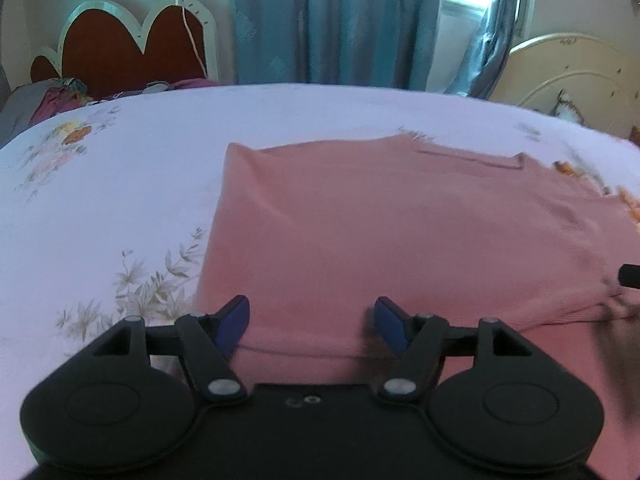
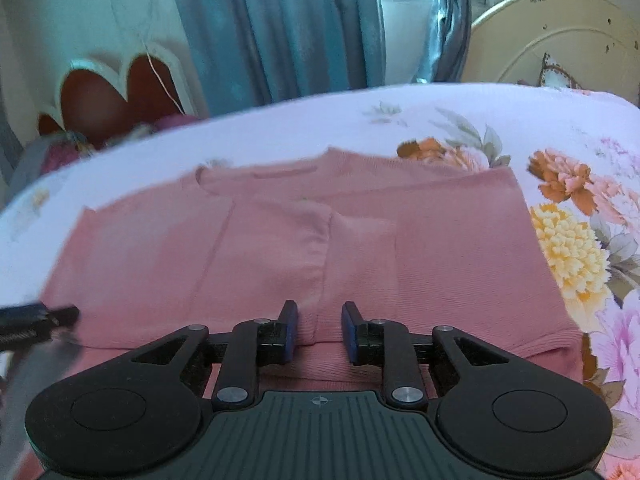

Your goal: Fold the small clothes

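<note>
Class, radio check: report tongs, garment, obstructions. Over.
Left tongs open, empty. Right tongs open, narrower, empty. Pink top partly folded, flat on floral bedsheet. Nothing in the way.

Left wrist camera sits low and close, looking forward and down over the near hem of the folded pink knit top (image 1: 360, 232) toward teal curtains (image 1: 332, 20). Right wrist camera looks the same way from farther right. Both share that top, the floral bedsheet (image 2: 568, 240), probably the same curtains.
</note>
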{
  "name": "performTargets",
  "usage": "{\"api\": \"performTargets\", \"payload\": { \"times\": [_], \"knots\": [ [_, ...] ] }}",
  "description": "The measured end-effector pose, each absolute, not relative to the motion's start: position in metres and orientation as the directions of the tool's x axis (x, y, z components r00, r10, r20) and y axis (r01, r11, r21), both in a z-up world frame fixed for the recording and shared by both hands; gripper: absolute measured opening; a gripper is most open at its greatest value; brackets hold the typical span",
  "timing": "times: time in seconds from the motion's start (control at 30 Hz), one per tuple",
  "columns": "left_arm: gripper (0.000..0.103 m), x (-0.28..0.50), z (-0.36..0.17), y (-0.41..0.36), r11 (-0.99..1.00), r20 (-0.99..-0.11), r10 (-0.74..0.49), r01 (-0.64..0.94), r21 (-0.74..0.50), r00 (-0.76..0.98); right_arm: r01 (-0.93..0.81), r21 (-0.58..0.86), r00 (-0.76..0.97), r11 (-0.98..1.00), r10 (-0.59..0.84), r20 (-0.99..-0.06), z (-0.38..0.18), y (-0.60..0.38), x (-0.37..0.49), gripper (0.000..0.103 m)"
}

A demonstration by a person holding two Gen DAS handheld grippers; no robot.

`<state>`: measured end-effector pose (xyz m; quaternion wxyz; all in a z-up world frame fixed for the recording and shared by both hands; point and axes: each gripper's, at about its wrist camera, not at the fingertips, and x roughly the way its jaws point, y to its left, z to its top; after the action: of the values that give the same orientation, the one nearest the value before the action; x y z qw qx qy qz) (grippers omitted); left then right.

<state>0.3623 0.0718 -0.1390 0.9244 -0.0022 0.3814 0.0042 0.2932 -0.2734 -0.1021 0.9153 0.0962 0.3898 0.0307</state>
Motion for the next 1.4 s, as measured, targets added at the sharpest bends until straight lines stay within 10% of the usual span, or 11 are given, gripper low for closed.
{"api": "performTargets", "payload": {
  "times": [0.1,0.9,1.4],
  "knots": [
    [0.068,0.346,-0.129,0.066,1.000,-0.693,0.004,0.002,0.008,0.721,-0.013,0.222,0.713,0.975,0.165,-0.681,-0.090,-0.277,0.274,0.050],
    [0.088,0.227,-0.125,0.056,0.995,-0.727,-0.099,0.050,-0.089,0.680,-0.082,0.222,0.687,0.972,0.216,-0.694,-0.079,-0.240,0.137,0.050],
    [0.084,0.167,-0.121,0.081,0.992,-0.743,-0.123,0.081,-0.092,0.658,-0.025,0.183,0.693,0.983,0.149,-0.705,-0.072,-0.216,0.065,0.050]
  ]
}}
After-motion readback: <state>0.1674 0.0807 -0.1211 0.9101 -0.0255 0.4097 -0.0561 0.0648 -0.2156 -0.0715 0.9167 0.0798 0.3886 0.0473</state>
